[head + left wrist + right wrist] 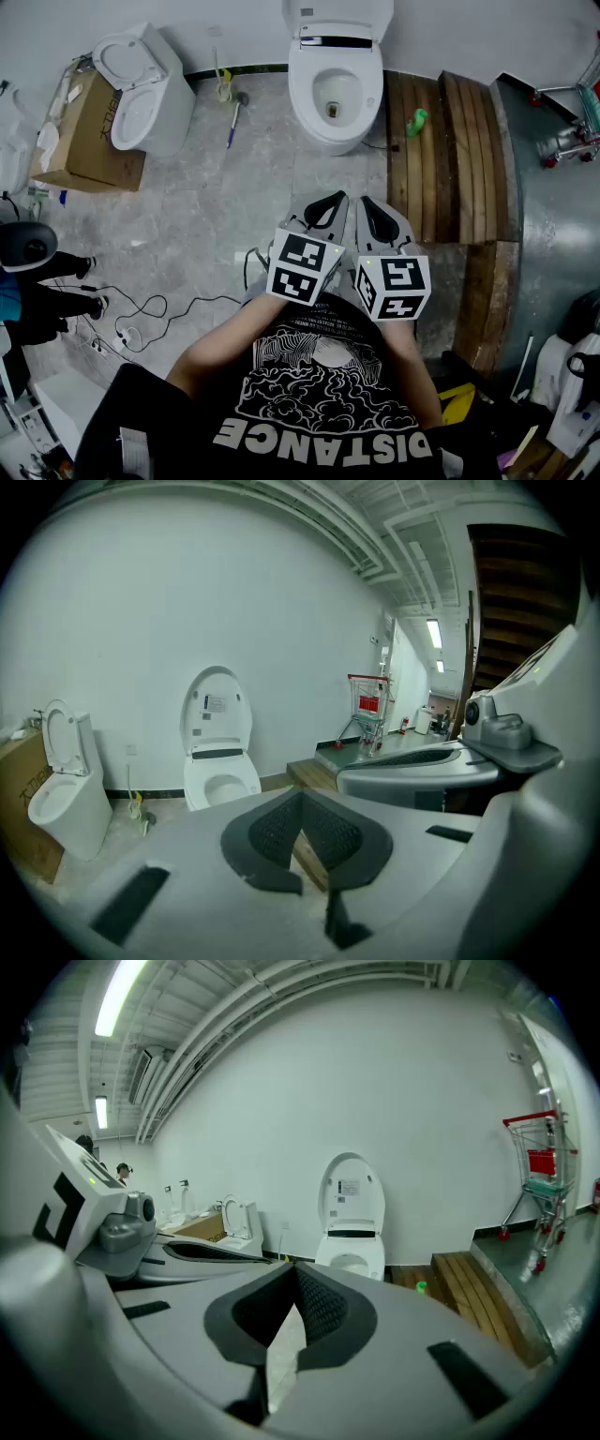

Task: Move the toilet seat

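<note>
A white toilet (pixel 336 84) stands against the far wall, its lid (pixel 337 17) raised upright. A white seat ring (pixel 335 117) lies round the bowl opening. It also shows ahead in the left gripper view as the toilet (pixel 221 780) and in the right gripper view as the toilet (pixel 352 1241). My left gripper (pixel 325 208) and right gripper (pixel 375 211) are side by side well short of the toilet, over the grey floor. Both are shut with nothing between the jaws, as the left gripper (pixel 302 832) and right gripper (pixel 295 1312) views show.
A second toilet (pixel 141 89) stands at the far left beside a cardboard box (pixel 80 131). A brush (pixel 234 112) lies by the wall. A wooden platform (pixel 450 150) with a green bottle (pixel 416 122) is on the right, a red cart (pixel 572 122) beyond. Cables (pixel 159 309) trail at left.
</note>
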`<action>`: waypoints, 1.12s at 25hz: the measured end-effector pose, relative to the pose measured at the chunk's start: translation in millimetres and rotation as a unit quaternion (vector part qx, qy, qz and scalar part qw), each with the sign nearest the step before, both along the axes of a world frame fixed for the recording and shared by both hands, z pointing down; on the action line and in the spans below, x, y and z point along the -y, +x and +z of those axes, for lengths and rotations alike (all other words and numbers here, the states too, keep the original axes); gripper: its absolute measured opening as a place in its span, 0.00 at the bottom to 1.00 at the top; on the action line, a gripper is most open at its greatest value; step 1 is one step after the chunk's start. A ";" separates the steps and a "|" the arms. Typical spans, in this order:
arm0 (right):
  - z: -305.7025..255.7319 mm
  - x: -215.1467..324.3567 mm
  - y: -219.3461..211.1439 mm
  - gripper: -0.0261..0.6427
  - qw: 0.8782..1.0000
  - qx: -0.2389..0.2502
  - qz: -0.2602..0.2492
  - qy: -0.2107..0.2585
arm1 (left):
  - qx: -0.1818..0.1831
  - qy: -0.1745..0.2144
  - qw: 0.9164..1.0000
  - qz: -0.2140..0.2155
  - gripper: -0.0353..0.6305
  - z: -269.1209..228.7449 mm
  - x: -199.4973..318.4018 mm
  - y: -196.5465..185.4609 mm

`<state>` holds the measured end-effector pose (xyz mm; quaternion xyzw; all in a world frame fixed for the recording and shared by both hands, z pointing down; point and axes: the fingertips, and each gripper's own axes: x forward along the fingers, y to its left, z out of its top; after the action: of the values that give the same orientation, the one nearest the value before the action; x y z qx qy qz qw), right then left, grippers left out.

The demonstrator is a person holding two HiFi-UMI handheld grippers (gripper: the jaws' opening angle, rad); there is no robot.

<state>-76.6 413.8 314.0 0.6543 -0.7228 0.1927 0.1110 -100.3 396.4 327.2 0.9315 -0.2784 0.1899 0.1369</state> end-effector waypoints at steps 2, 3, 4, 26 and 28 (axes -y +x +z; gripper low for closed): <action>0.4 -2.7 3.0 0.06 1.000 0.001 -0.004 0.003 | -0.001 -0.004 1.000 -0.002 0.07 4.0 -2.9 3.7; 0.5 -3.9 4.5 0.06 1.000 0.001 -0.005 0.004 | -0.001 -0.004 1.000 -0.003 0.07 4.8 -4.1 5.6; 0.6 -4.9 6.0 0.06 1.000 0.001 -0.007 0.005 | 0.000 -0.003 1.000 -0.003 0.07 4.6 -5.0 7.6; 23.9 31.8 33.2 0.07 1.000 -0.001 -0.002 -0.031 | -0.001 -0.020 1.000 -0.008 0.07 17.2 37.7 35.5; 27.8 44.3 35.4 0.07 0.999 -0.005 0.000 -0.039 | 0.000 -0.024 1.000 -0.005 0.07 21.0 50.7 37.9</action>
<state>-41.3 369.5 341.8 0.6505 -0.7142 0.2171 0.1401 -62.4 345.6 348.2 0.9265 -0.2785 0.1960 0.1601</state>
